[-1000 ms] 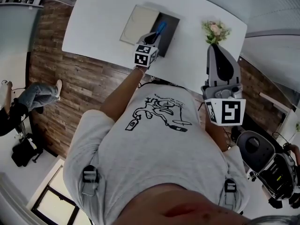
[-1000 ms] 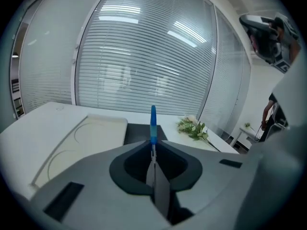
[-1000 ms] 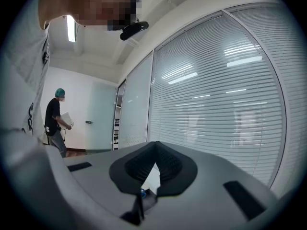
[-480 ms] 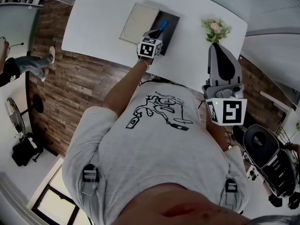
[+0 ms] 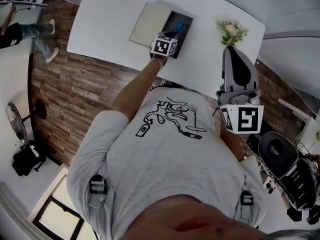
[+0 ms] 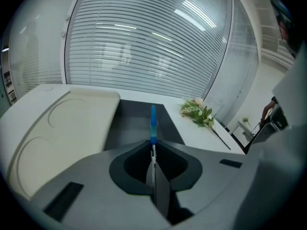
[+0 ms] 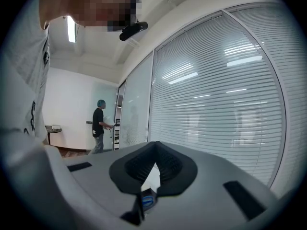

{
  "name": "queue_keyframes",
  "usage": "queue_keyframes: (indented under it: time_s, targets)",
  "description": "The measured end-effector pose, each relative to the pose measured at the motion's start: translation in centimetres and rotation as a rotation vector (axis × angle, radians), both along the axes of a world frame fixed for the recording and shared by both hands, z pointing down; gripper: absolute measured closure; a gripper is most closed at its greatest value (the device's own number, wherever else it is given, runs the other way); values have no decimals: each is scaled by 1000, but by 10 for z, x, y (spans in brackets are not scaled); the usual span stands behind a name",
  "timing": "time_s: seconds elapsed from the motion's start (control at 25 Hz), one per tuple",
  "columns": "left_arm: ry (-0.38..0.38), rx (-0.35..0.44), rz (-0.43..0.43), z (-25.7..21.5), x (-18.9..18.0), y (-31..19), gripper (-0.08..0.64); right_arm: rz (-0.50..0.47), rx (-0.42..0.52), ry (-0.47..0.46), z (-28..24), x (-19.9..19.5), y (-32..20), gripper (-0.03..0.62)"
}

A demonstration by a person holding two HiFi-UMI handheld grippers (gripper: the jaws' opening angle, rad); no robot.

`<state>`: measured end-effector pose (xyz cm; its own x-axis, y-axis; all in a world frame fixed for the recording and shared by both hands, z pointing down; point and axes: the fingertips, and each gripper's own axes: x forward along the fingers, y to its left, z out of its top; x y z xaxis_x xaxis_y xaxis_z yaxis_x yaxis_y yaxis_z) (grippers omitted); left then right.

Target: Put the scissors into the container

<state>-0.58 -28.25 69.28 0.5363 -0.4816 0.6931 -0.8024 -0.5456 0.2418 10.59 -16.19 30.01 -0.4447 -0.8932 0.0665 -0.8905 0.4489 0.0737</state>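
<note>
Blue-handled scissors (image 5: 177,27) (image 6: 153,122) stick out forward from my left gripper (image 5: 170,35) (image 6: 153,150), which is shut on their blades. They hang over the open dark grey container (image 5: 186,30) (image 6: 129,123) on the white table (image 5: 110,19). The handle points into the container's far half. My right gripper (image 5: 233,54) (image 7: 152,169) is held up close to the body at the table's near right edge, shut, with nothing in it.
The container's cream lid (image 5: 148,22) (image 6: 62,123) lies flat against its left side. A spray of flowers (image 5: 230,32) (image 6: 197,111) lies on the table to the right. An office chair (image 5: 272,156) stands at the lower right, and a person (image 7: 99,123) stands far off.
My left gripper has moved forward and slightly right with the scissors, further over the container. My right gripper has stayed put. A person at the far left walked away.
</note>
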Motion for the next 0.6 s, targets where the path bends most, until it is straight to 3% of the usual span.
queue_keyframes:
  time_s: [0.24,0.6]
  targets:
    - [-55,-57,2,10,-1,1,514,1,0,-2,0,1,2,586]
    - [-96,-80,6,14,-3,1,514,7,-3,-4,-1,0,5,586]
